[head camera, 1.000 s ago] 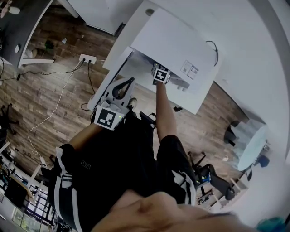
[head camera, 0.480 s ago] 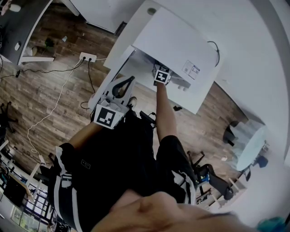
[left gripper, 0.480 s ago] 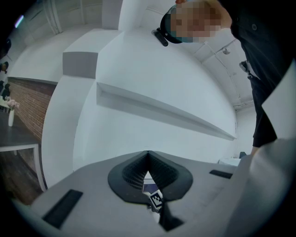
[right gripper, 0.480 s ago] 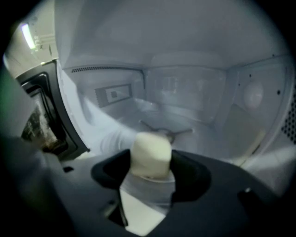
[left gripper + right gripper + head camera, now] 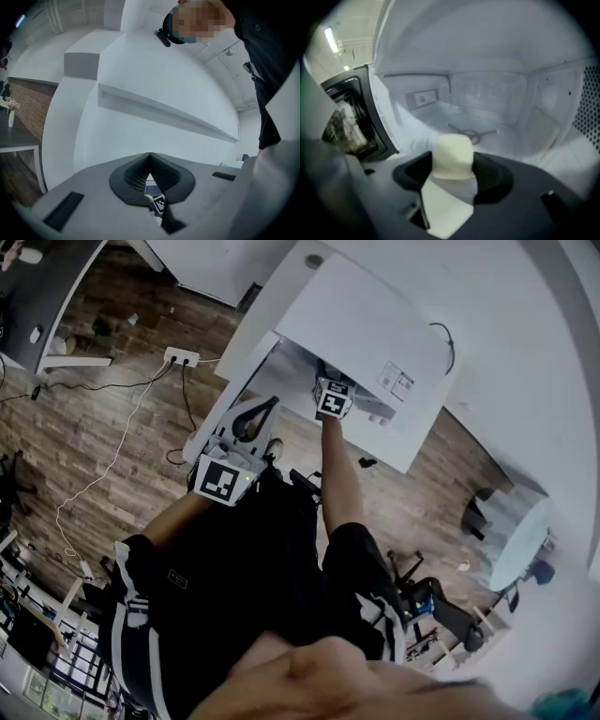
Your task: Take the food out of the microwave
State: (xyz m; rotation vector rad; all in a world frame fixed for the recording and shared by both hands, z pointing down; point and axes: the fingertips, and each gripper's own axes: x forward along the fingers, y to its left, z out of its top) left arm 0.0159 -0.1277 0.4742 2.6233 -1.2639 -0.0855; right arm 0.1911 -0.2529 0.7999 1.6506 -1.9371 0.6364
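Observation:
The white microwave (image 5: 366,324) stands with its door (image 5: 234,390) swung open. My right gripper (image 5: 452,161) is inside the cavity (image 5: 497,98), shut on a pale cream piece of food (image 5: 451,147) that sticks up between its dark pads. Behind the food lies the bare turntable hub (image 5: 471,135). In the head view only the right gripper's marker cube (image 5: 335,399) shows at the microwave's mouth; its jaws are hidden under the top. My left gripper (image 5: 255,416) hangs beside the open door, its jaws shut with nothing between them (image 5: 150,157).
The microwave door's dark window (image 5: 347,117) is close on the right gripper's left. On the wood floor lie a power strip (image 5: 181,360) and cables. An office chair (image 5: 441,606) and a round table (image 5: 520,531) are to the right.
Almost nothing differs. The right gripper's marker cube has edged slightly back toward the person; the left gripper stays in place.

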